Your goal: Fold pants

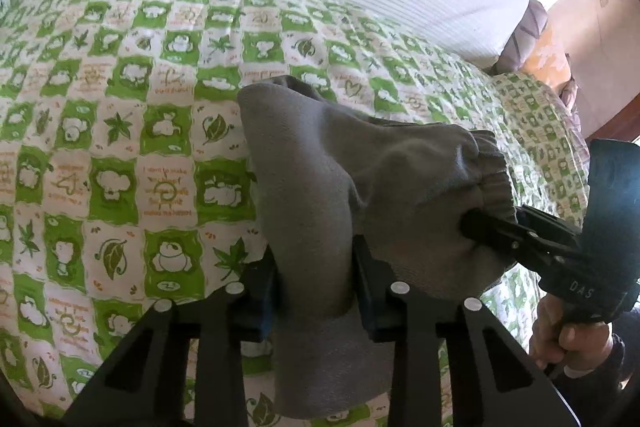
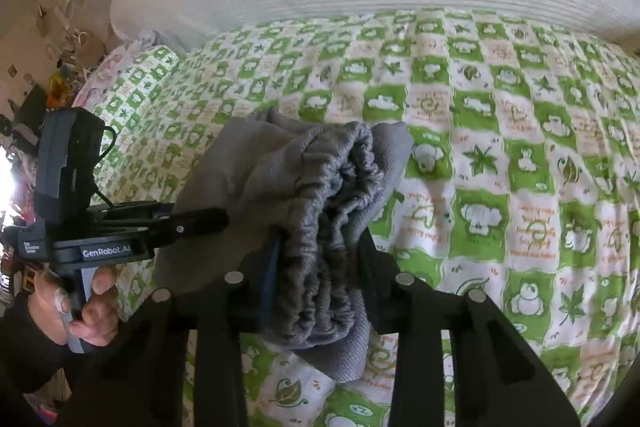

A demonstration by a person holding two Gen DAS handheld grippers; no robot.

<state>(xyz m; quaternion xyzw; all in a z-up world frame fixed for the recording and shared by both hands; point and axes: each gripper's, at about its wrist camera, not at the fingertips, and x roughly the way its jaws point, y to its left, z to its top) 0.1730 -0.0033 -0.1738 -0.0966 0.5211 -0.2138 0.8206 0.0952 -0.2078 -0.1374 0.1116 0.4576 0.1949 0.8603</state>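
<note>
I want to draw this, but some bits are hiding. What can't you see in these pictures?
- Left wrist view: the left gripper fingertips, buried in the gray pants.
- Right wrist view: the right gripper pads, covered by the waistband.
- Both views: the pant legs, bunched or cut off below.

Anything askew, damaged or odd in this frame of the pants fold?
Nothing damaged or spilled. The grey pants are bunched in a lump above the green checked bedspread, not spread flat. The left gripper and right gripper both clamp them, the right on the gathered elastic waistband.
</note>
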